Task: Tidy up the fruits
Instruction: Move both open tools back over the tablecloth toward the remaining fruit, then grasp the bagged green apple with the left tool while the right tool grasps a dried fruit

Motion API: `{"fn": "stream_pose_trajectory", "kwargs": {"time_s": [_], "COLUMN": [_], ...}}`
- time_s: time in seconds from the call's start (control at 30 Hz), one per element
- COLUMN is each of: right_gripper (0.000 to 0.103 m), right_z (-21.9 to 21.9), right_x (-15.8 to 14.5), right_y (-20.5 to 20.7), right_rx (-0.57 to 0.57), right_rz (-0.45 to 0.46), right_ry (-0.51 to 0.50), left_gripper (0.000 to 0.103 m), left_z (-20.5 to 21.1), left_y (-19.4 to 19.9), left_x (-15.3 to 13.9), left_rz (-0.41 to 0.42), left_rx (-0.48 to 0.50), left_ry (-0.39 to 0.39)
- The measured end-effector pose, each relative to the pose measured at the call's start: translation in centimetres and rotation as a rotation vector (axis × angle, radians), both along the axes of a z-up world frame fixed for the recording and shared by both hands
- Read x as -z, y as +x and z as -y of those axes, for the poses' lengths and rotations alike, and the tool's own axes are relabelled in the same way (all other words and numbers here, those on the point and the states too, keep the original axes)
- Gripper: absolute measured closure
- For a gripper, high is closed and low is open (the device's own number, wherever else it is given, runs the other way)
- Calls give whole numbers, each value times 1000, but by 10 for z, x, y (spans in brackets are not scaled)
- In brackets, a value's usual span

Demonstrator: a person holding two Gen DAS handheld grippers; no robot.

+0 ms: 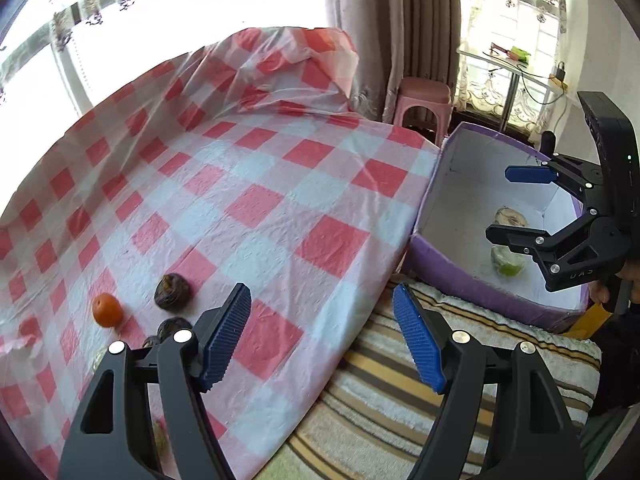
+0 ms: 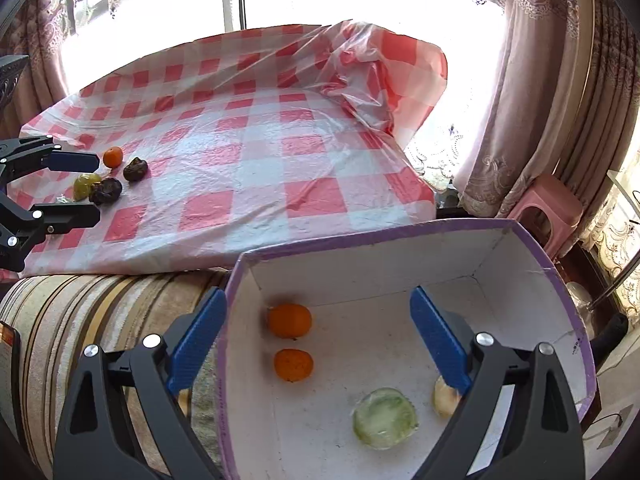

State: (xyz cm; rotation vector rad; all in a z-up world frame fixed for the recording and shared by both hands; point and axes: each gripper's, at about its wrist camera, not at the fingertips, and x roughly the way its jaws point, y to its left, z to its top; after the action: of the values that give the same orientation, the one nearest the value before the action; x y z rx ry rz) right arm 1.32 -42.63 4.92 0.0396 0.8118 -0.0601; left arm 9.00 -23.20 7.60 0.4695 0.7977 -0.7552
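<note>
Both grippers, left (image 1: 320, 336) and right (image 2: 318, 340), are spread empty; the orange (image 1: 106, 310) looks light, firm, best pinched across its middle.

In the left wrist view, the left tool (image 1: 320, 340) is covering part of a dark fruit (image 1: 173, 326) and nearly all of a pale thing (image 1: 160, 440) lower down, too little of which is showing to tell what it is. The right tool (image 1: 516, 204) is running off the right edge there, and its lower arm is crossing a pale round fruit (image 1: 511, 216) and a green fruit (image 1: 507, 261) in the purple box (image 1: 480, 284). In the right wrist view, the right tool's blue pad (image 2: 440, 340) is overlapping a pale fruit (image 2: 443, 400), the left tool (image 2: 72, 188) is being cut by the left edge, and a small shiny scrap (image 2: 64, 199) beside it is too tiny to identify.
</note>
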Motion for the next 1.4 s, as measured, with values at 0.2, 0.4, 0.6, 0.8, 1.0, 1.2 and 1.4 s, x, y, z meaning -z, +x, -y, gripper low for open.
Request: {"fn": "stream_pose_trajectory", "kwargs": {"time_s": [0.2, 0.4, 0.6, 0.8, 1.0, 1.2, 1.4], "right_gripper": [10, 10, 10, 9, 8, 8, 8], "right_z": [-48, -87, -115, -144, -174, -199, -214], "right_x": [-1, -2, 0, 9, 14, 16, 22], "right_y": [15, 36, 61, 89, 113, 131, 151], "right_rx": [-106, -183, -206, -232, -276, -314, -329], "right_rz": [21, 29, 31, 8, -5, 2, -12], "right_ry": [38, 75, 111, 130, 105, 70, 53], "left_gripper": [30, 31, 31, 31, 27, 25, 35], "left_z": [-89, -171, -216, -216, -207, -196, -186], "left_y": [3, 1, 4, 15, 34, 48, 55], "left_x": [6, 20, 43, 56, 61, 66, 73], "left_rz": [-26, -16, -74, -108, -123, -101, -86], "left_rx": [-216, -461, -585, -599, -625, -624, -613], "left_ry": [-108, -158, -172, -162, -139, -83, -32]}}
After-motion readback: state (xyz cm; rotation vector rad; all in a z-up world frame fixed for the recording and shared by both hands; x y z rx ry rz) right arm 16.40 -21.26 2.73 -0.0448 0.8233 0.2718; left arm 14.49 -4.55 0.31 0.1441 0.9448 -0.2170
